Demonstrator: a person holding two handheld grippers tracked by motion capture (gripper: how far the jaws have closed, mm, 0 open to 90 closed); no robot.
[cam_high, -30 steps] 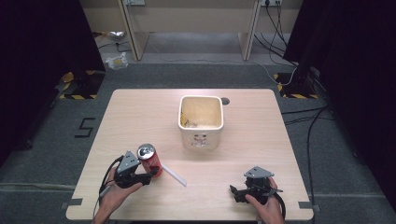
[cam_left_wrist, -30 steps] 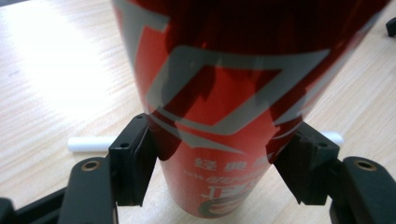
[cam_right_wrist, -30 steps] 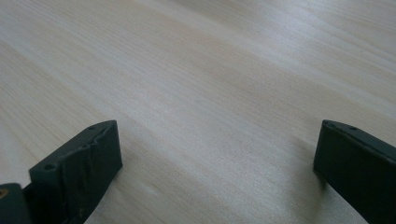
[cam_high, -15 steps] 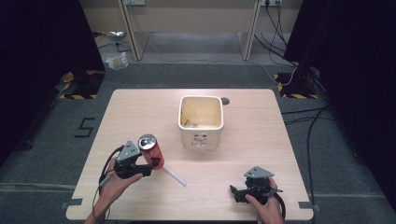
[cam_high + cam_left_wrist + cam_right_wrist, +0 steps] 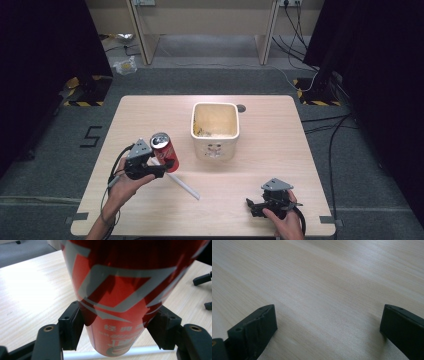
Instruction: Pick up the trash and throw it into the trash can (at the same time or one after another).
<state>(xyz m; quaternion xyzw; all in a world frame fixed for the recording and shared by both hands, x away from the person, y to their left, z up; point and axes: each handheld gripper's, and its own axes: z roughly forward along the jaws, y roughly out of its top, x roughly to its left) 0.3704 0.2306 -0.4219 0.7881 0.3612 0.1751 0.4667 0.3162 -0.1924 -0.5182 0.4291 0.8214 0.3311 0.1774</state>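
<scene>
Now, your left gripper (image 5: 159,167) has the can (image 5: 164,151) clamped btwn its jaws, tilted, off the table. Carry it fwd-right to the bin (image 5: 215,145), keep squeeze steady. Right gripper (image 5: 255,206) sits wide open, w/ nothing held.

Looks like a lab recording bay: pale wooden worktop (image 5: 280,130) on grey carpet, black curtains (image 5: 45,60) either side, trailing cables (image 5: 330,125), hazard-striped stand feet (image 5: 82,102), taped floor marking (image 5: 91,136).

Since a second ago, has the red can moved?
Yes. The red can, clamped in the left tool, has shifted up the high view, toward the white bin and off the white stick.
</scene>
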